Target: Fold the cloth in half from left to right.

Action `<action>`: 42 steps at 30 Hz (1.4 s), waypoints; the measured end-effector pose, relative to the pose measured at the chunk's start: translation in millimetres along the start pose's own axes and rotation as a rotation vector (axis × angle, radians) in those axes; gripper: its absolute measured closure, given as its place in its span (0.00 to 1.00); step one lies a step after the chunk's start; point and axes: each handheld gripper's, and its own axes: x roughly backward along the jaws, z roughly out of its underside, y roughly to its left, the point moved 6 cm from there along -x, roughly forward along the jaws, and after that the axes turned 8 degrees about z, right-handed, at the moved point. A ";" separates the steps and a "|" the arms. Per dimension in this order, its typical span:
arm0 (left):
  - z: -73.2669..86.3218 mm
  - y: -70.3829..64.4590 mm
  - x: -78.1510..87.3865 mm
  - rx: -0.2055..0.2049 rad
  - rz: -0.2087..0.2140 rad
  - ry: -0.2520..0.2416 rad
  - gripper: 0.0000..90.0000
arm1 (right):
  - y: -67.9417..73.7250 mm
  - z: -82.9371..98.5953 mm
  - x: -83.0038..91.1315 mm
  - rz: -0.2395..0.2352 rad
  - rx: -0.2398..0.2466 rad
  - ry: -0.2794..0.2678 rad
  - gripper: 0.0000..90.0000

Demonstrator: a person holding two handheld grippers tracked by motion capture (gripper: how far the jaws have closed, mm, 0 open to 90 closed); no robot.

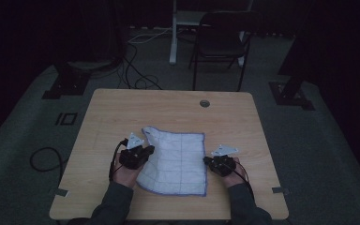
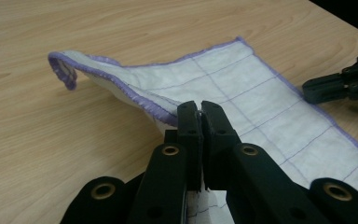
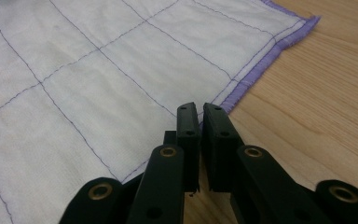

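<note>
Cloth [image 1: 176,161] lies between tools: left tool [image 2: 200,109] pinches its edge, right tool [image 3: 200,112] closed beside it.

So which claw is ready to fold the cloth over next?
Probably the left claw: it is shut on the cloth, whose edge is lifted off the table. The right claw sits at the cloth's edge.

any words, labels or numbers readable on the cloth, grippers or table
None: no readable text anywhere.
The cloth bears only purple grid lines and a purple hem.
The left gripper, right gripper and table carry no marks.
</note>
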 end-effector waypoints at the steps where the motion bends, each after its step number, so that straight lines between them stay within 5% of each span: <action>1: -1.1 -1.2 -0.4 -0.004 0.003 -0.001 0.98 | 0.0 0.0 0.0 0.000 0.000 0.000 0.96; 28: -27.7 -41.7 -17.3 -0.080 0.091 -0.025 0.98 | -1.2 0.4 0.0 0.000 -0.014 0.001 0.93; 42: -35.7 -59.2 -41.0 -0.107 0.141 -0.015 0.98 | -3.5 0.9 0.6 0.017 -0.022 -0.001 0.83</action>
